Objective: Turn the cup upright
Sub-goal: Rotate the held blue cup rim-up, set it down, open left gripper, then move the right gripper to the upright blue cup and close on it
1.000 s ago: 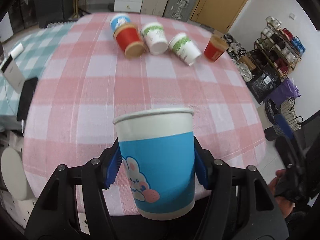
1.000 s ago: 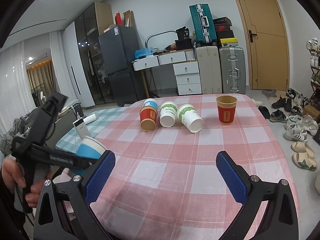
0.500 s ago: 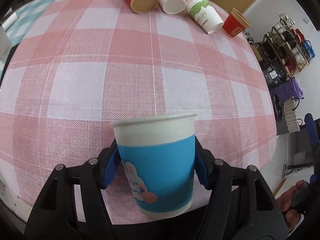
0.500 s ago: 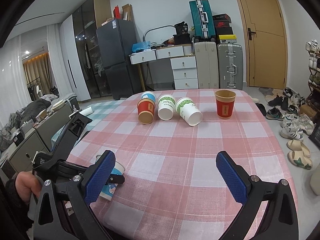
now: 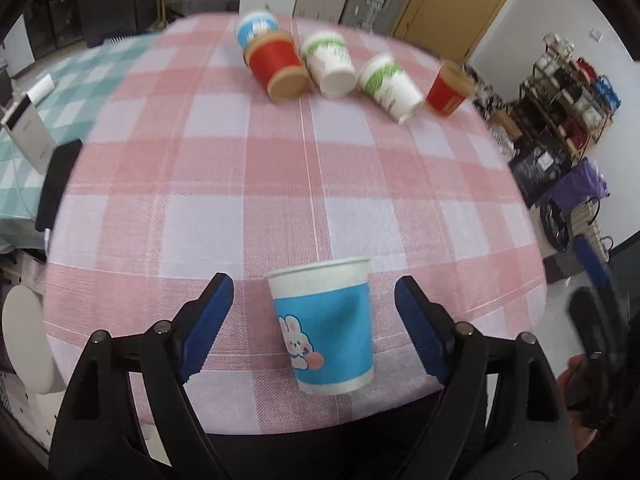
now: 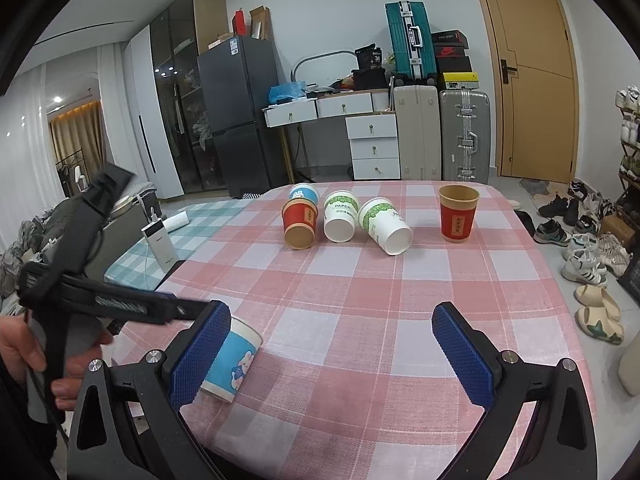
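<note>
On the pink checked tablecloth (image 6: 360, 320) there are six paper cups. Four lie on their sides at the far end, two green-and-white, one red and one blue behind it; a second red cup (image 6: 458, 214) stands upright beside them. The blue rabbit cup (image 5: 324, 326) stands mouth up, long axis vertical, near the front edge, between the spread fingers of the left gripper (image 5: 314, 320), untouched. The right gripper (image 6: 331, 354) is also spread wide, holding nothing.

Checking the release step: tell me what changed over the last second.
The left gripper lowered the blue bunny cup onto the pink checked table near its front edge, then opened and let go; the cup stands upright, rim up. The right gripper stayed open, and the far cups unmoved.
</note>
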Motion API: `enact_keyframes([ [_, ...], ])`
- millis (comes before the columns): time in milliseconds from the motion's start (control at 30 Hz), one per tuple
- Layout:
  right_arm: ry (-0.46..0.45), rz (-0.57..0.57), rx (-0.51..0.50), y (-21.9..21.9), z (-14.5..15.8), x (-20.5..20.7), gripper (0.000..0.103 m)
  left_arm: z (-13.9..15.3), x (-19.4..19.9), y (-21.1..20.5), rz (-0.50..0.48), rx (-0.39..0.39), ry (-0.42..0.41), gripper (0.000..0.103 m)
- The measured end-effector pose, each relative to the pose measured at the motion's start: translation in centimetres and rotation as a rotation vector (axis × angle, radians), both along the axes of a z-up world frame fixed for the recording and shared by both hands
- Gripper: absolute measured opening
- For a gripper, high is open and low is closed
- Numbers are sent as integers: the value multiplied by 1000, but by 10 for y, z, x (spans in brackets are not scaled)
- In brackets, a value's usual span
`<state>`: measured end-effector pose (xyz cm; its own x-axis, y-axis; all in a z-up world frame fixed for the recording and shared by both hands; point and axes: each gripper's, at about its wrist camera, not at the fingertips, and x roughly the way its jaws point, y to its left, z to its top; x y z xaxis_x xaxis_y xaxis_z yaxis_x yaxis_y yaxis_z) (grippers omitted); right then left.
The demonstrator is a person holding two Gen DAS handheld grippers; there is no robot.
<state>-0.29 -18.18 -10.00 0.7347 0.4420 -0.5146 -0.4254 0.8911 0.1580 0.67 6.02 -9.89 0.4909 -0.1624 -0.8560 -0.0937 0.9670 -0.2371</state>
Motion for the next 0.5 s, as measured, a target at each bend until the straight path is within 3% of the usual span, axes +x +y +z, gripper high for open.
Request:
enact_keyframes([
  [233, -67, 39, 7, 11, 17, -15, 103, 68, -48, 1, 80, 142, -294, 84],
  [400, -100, 59, 17, 16, 26, -25, 103, 89, -71, -4, 83, 169, -371, 89],
  [500, -120, 73, 17, 16, 30, -30, 103, 94, -84, -8, 88, 202, -397, 102],
])
